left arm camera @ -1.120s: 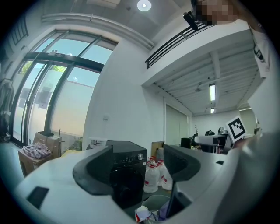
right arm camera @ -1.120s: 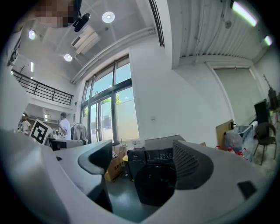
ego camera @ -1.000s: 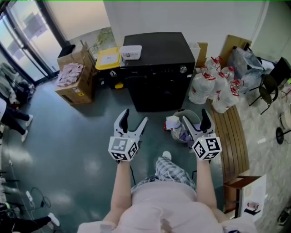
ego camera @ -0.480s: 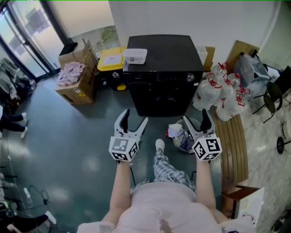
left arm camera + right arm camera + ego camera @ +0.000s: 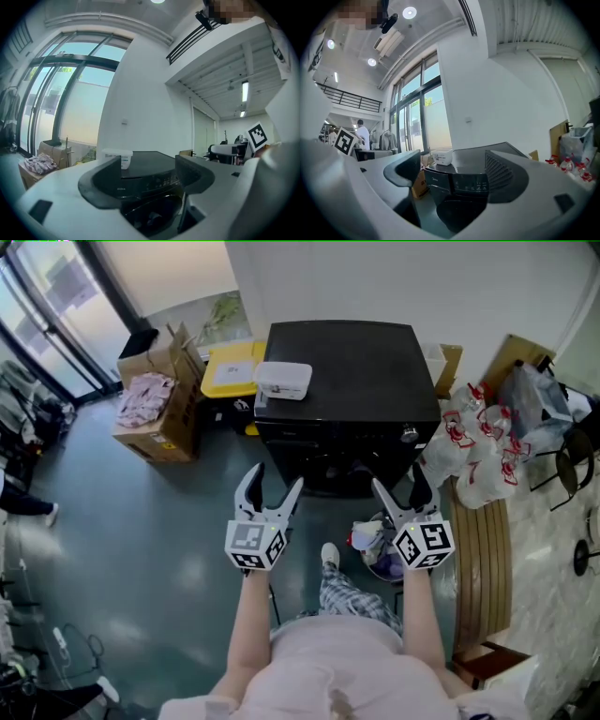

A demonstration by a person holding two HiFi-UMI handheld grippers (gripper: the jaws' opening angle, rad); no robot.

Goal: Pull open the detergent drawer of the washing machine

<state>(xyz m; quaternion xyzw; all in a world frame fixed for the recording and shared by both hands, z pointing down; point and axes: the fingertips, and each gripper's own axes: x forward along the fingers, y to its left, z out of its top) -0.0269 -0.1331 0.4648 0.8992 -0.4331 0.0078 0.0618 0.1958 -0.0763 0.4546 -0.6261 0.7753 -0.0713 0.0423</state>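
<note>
The person is holding both grippers out in front of the black washing machine (image 5: 342,381), apart from it. The left gripper (image 5: 277,479) is showing its jaws wide apart with nothing gripped, and the right gripper (image 5: 399,479) is showing the same. The detergent drawer (image 5: 439,180) is sitting shut at the left end of the machine's front panel. A white plastic container (image 5: 283,380) is resting at the front left corner of the machine's top.
</note>
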